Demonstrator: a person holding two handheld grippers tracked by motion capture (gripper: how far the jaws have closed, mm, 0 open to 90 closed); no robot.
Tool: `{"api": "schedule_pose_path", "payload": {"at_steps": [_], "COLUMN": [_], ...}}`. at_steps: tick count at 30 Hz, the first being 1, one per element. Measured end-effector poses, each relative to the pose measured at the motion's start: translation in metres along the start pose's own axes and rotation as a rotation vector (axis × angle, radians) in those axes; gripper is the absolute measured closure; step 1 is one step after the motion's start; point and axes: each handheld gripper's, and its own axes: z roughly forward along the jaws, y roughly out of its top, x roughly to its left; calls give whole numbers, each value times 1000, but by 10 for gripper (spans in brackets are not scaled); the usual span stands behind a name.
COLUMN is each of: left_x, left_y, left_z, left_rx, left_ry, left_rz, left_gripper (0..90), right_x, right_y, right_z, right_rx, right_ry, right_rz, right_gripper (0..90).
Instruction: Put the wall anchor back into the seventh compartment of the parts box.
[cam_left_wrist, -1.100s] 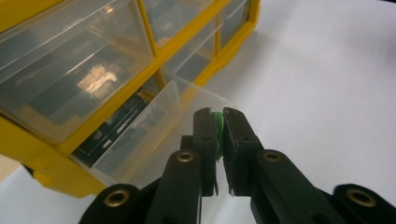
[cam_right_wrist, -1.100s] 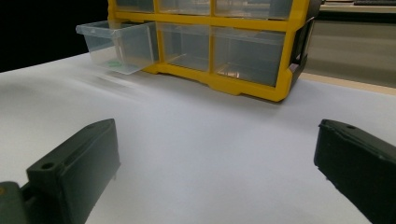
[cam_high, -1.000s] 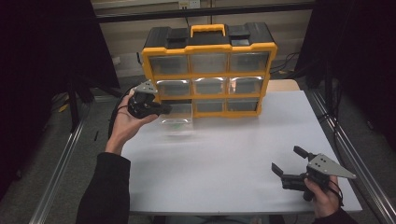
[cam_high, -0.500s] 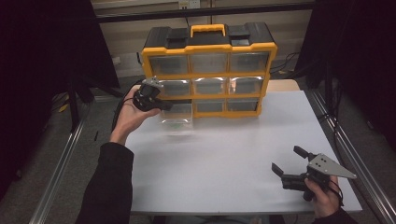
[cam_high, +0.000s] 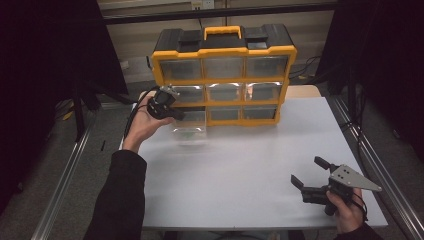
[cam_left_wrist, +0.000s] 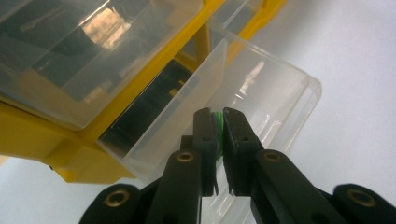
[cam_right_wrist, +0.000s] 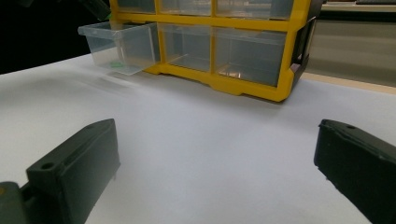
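Left tongs (cam_high: 176, 116) now nearer drawer (cam_high: 189, 131)

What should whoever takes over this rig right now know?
Left tool: shut on a small green piece, held above the pulled-out clear drawer at the bottom left of the yellow organizer.
Right tool: open, holding nothing, low over the white table at its near right corner.
Done: drawer open; one green bit seems to lie in it already.
Left: probably drop the held piece into the drawer, then push it shut.
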Motion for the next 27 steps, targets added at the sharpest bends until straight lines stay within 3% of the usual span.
{"api": "schedule_pose_path", "payload": {"at_steps": [1, 3, 4, 5, 6, 9, 10, 14, 16, 17, 18, 19, 21, 22, 24, 25, 26, 27], "left_x": [1, -3, 0, -3, 0, 1, 0, 1, -1, 0, -1, 1, 0, 3, 1, 1, 2, 1], "left_y": [0, -1, 0, -1, 0, 0, -1, -1, -1, -1, -1, 0, -1, -1, -2, -2, -2, -2], "left_z": [1, 6, 5, 9, 9, 11, 13, 16, 20, 20, 23, 24, 27, 28, 31, 31, 31, 32], "left_rx": [6, -18, 22, -13, 15, 44, 25, 56, 49, 61, 54, 71, 69, 71, 84, 84, 106, 89], "left_ry": [-8, -2, -8, -8, -11, -8, -8, -3, -4, -7, -7, -10, -2, -10, -1, 0, -8, -7], "left_rz": [10, -35, 16, -32, 9, 16, -1, 7, -16, 2, -18, 9, -27, 18, -13, -17, 6, -16], "left_gripper": [846, 846, 846, 846, 845, 845, 846, 846, 845, 845, 845, 845, 845, 845, 845, 845, 845, 845], "right_x": [0, 0, 0, 0, 0, 1, 0, 0, 0, 0, 0, 0, 0, 0, 0, 0, 0, 0], "right_y": [0, 0, 0, 0, 0, 0, 0, 0, 0, 0, 0, 0, 0, 0, 0, 0, 0, 0], "right_z": [0, 0, 0, 0, 0, 1, 1, 0, 1, 0, 0, 0, 0, 0, 0, 0, 0, 0], "right_rx": [-1, -1, 0, -1, 0, -3, -2, 1, -2, -2, -2, 1, 1, 2, 1, 1, 1, 0], "right_ry": [0, 1, 1, -1, 0, 6, 5, 5, 7, 5, 4, 5, 6, 6, 4, 3, 2, 2], "right_rz": [0, -1, -2, -1, -1, -5, -6, -2, -5, -5, -5, -2, -2, -1, -1, 1, 1, 1], "right_gripper": [0, 0, 0, 0, 0, 0, 0, 0, 0, 0, 0, 0, 0, 0, 0, 0, 0, 0]}}
